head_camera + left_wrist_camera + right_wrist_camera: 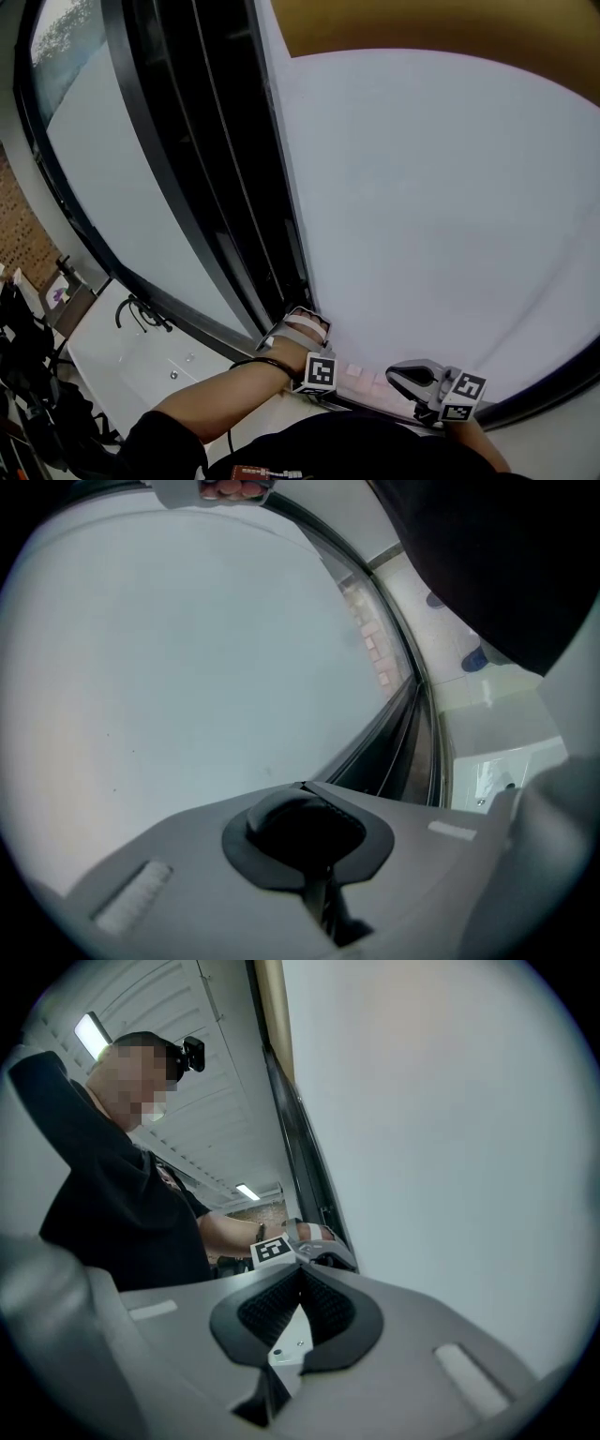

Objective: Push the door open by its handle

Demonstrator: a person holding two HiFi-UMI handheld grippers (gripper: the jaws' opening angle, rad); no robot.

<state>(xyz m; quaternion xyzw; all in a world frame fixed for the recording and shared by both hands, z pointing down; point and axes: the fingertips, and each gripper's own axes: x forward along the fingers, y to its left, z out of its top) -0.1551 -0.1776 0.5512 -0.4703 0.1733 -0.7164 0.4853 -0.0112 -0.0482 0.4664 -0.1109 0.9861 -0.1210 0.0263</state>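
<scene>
The white door (441, 216) fills the right of the head view, and its edge meets a dark frame (234, 187). I cannot make out a handle in any view. My left gripper (298, 315) is shut with nothing in it, its tips at the door's edge beside the frame. In the left gripper view its black pads (305, 803) meet in front of the white door (187, 667). My right gripper (394, 374) is low against the door face, also shut and empty. The right gripper view shows its pads (323, 1302) closed, with the left gripper (314, 1246) beyond.
A glass pane (103, 178) stands left of the dark frame. Beyond it are a white counter with a black tap (141, 314) and a brick wall (19, 234). The person in a dark top (112, 1204) stands close to the door. Pale floor (487, 696) lies below.
</scene>
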